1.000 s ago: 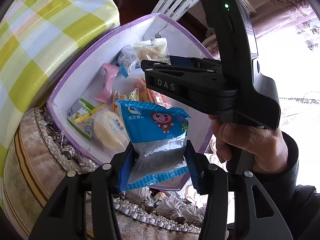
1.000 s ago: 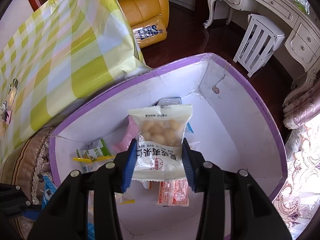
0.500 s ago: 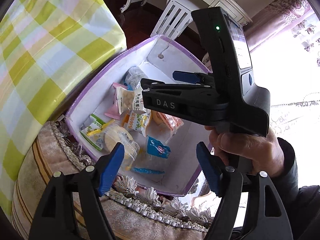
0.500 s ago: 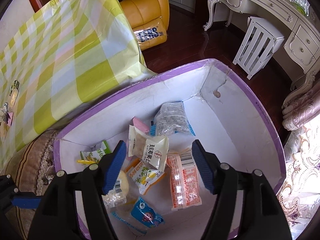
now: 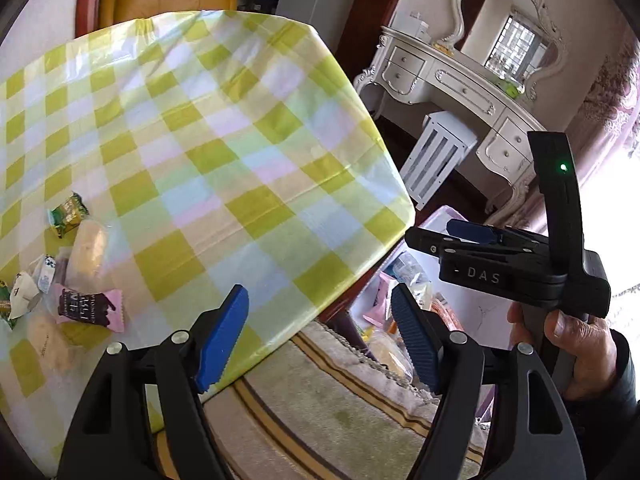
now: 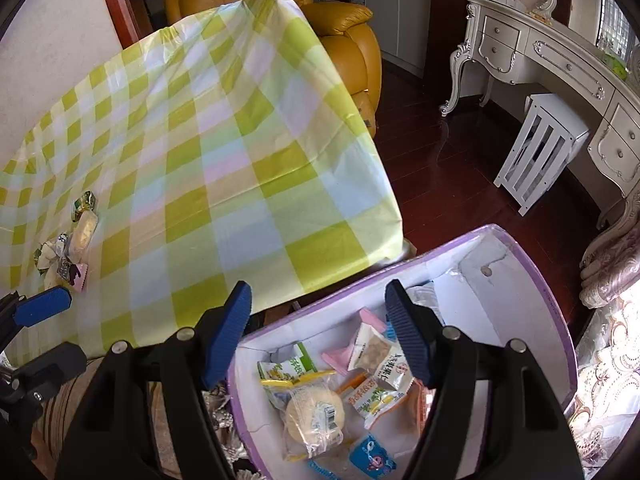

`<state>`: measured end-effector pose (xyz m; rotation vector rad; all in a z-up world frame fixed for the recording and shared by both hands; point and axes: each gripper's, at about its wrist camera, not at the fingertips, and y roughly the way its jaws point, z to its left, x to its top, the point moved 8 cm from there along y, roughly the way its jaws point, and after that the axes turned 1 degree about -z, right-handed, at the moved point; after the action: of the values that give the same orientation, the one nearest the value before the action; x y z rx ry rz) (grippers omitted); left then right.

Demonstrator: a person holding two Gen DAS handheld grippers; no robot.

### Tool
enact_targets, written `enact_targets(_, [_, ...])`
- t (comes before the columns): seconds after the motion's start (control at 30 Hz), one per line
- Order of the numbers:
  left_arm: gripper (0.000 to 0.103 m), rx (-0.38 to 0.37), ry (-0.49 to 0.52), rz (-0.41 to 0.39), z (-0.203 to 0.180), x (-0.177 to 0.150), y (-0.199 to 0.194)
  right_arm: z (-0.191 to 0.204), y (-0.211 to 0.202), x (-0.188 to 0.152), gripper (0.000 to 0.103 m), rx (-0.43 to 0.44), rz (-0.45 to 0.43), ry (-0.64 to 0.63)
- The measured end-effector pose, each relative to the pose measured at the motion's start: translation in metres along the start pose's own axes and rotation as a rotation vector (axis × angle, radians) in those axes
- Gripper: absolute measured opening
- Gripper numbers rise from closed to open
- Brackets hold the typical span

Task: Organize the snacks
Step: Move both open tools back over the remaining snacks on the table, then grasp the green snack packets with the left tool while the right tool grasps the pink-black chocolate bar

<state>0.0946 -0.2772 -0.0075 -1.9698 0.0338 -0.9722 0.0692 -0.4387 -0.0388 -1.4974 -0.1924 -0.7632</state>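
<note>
Both grippers are open and empty. My left gripper point(image 5: 320, 338) hovers over the table's near edge; my right gripper point(image 6: 318, 334) hangs above the purple-rimmed white box point(image 6: 556, 304), which also shows in the left wrist view point(image 5: 434, 216). The box holds several snack packets, among them a round cake point(image 6: 316, 416), a blue packet point(image 6: 370, 454) and a white nut packet point(image 6: 380, 356). More snacks lie in a cluster on the checked tablecloth at far left: a pink-and-brown packet point(image 5: 88, 306), a yellow cake point(image 5: 88, 248) and a green packet point(image 5: 68, 214). That cluster shows in the right wrist view point(image 6: 74, 248).
The yellow-green checked tablecloth point(image 5: 200, 152) covers the table. The box rests on a fringed beige seat point(image 5: 320, 412). A yellow armchair point(image 6: 344, 40), a white stool point(image 6: 540, 152) and a white dressing table point(image 6: 560, 64) stand beyond on dark wood floor.
One second ago each gripper held a packet over the box. Both opened and dropped them in. Both have since lifted and swung left toward the table.
</note>
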Motion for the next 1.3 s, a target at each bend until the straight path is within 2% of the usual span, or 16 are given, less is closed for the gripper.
enact_targets(0.27, [0.068, 0.155, -0.194, -0.145, 0.114, 0.003, -0.05, 0.095, 0.007, 0.015, 0.072, 0.107, -0.013, -0.086])
enact_targets(0.43, [0.067, 0.238, -0.309, -0.195, 0.183, -0.004, -0.076, 0.151, 0.015, 0.02, 0.072, 0.138, -0.041, -0.149])
enact_targets(0.7, [0.064, 0.393, -0.407, -0.259, 0.258, -0.019, -0.111, 0.225, 0.028, 0.013, 0.074, 0.207, -0.059, -0.276])
enact_targets(0.97, [0.063, 0.437, -0.485, -0.251, 0.306, -0.04, -0.117, 0.273, 0.046, -0.002, 0.074, 0.244, -0.023, -0.41])
enact_targets(1.1, [0.061, 0.435, -0.518, -0.228, 0.319, -0.051, -0.109, 0.29, 0.055, -0.01, 0.074, 0.256, 0.005, -0.469])
enact_targets(1.3, [0.057, 0.396, -0.498, -0.189, 0.322, -0.05, -0.09, 0.303, 0.067, -0.018, 0.074, 0.261, 0.037, -0.516])
